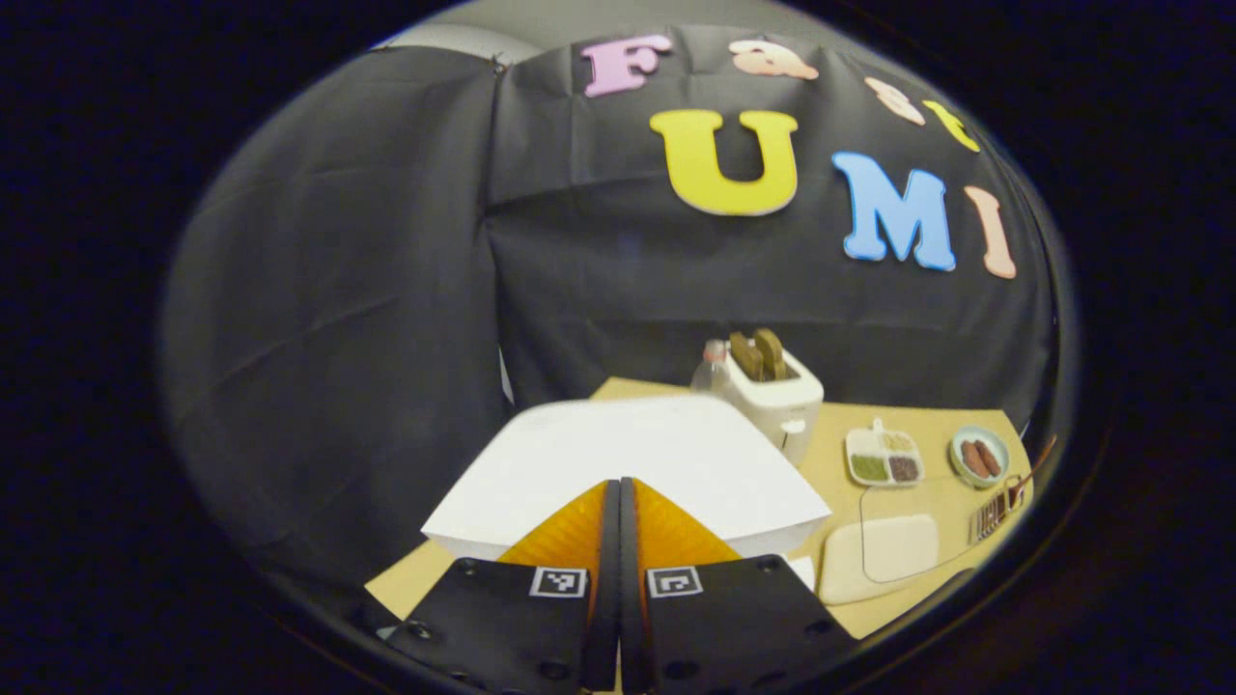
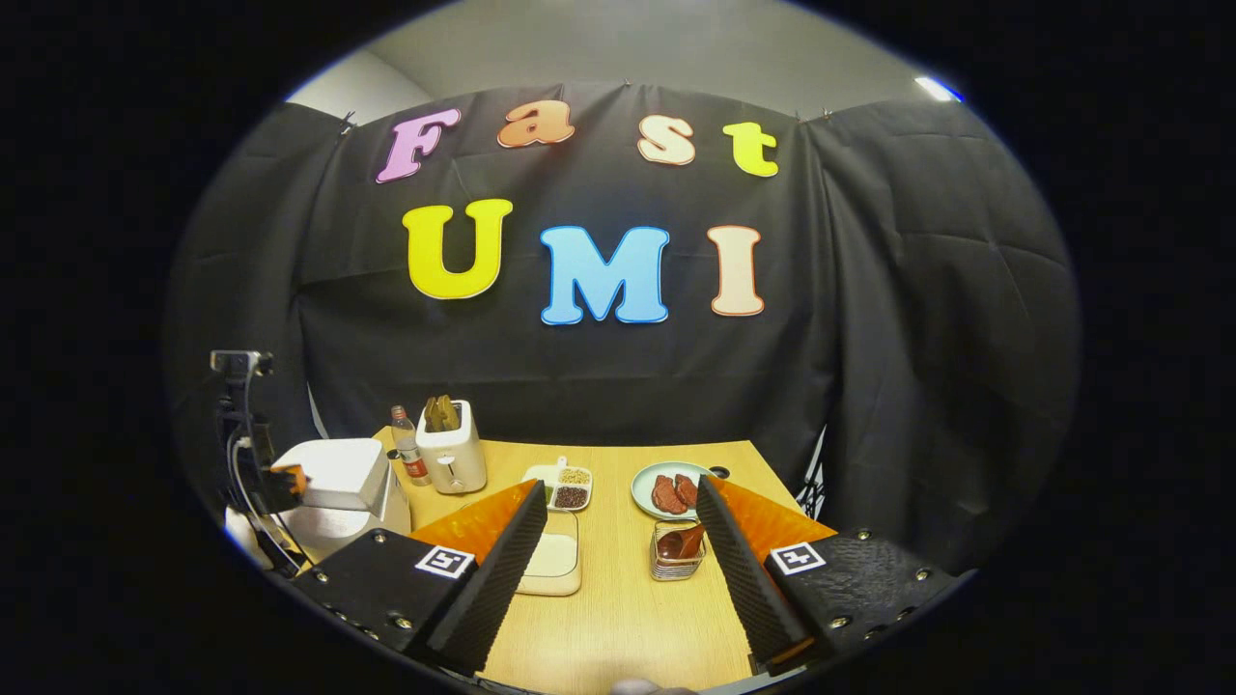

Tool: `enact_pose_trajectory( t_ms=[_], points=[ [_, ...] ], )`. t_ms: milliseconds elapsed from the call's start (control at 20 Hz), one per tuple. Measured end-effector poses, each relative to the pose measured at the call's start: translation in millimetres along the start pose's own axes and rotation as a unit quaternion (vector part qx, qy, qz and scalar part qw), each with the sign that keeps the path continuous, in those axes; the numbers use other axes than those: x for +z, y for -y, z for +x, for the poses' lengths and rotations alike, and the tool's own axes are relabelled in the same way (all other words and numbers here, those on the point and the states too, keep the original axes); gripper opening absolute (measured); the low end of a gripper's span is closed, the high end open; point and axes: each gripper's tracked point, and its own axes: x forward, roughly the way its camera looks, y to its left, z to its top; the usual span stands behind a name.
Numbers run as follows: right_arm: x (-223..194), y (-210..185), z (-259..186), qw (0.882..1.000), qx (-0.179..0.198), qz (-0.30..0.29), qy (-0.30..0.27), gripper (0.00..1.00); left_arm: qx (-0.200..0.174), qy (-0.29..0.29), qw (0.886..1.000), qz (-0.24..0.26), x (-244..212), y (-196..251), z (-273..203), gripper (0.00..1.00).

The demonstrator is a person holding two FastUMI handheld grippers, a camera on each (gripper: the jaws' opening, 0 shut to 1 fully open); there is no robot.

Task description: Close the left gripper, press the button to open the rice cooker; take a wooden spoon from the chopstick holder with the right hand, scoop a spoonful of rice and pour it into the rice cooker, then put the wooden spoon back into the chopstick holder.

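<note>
my left gripper (image 1: 618, 502) has its jaws pressed together over the white rice cooker (image 1: 637, 463), my right gripper (image 2: 618, 526) spread wide before the chopstick holder (image 2: 679, 552) on the desk (image 2: 618, 618).

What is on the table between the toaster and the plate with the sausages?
In the right gripper view, a white divided tray of grains sits between the white toaster and the pale green plate of sausages.

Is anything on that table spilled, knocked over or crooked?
Nothing stands out. The white rice cooker sits closed, the cream toaster stands upright, the divided grain dish looks unspilled, and the wooden spoon rests in its clear holder.
</note>
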Motion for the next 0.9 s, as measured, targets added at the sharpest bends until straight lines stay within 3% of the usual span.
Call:
enact_pose_trajectory(
  t_ms=[150, 250, 350, 400, 500, 550, 700, 800, 900],
  points=[
    [7.7, 2.3, -1.7, 1.0, 0.004, 0.019, 0.022, 0.96, 0.0, 0.137, 0.99, 0.007, 96.0, 3.5, -44.0, 0.09],
    [14.3, 3.9, -2.0, 0.999, 0.005, 0.024, 0.036, 0.95, -0.021, 0.174, 0.984, 0.012, 123.1, 16.3, -71.1, 0.09],
    [20.4, 8.4, -3.0, 0.998, 0.001, 0.026, 0.049, 0.96, -0.047, 0.176, 0.983, -0.002, 134.7, 28.5, -88.8, 0.07],
    [22.7, 11.8, -3.2, 0.998, -0.002, 0.023, 0.053, 0.95, -0.054, 0.175, 0.983, -0.009, 138.5, 31.7, -97.3, 0.12],
    [25.5, 16.9, -4.4, 0.998, -0.01, 0.019, 0.062, 0.95, -0.075, 0.161, 0.984, -0.03, 134.5, 41.8, -108.6, 0.09],
    [23.3, 20.1, -4.5, 0.998, -0.014, 0.018, 0.061, 0.95, -0.084, 0.156, 0.983, -0.037, 132.1, 46.4, -114.1, 0.15],
    [16.0, 26.9, -3.2, 0.998, -0.021, 0.022, 0.058, 0.96, -0.105, 0.133, 0.985, -0.038, 118.9, 53.6, -127.5, 0.16],
    [10.0, 32.7, -2.1, 0.998, -0.025, 0.026, 0.054, 0.95, -0.129, 0.118, 0.983, -0.05, 110.5, 62.6, -140.4, 0.29],
    [5.5, 36.2, -1.6, 0.998, -0.027, 0.03, 0.053, 0.95, -0.144, 0.112, 0.982, -0.046, 106.9, 68.3, -151.7, 0.65]
  ],
)
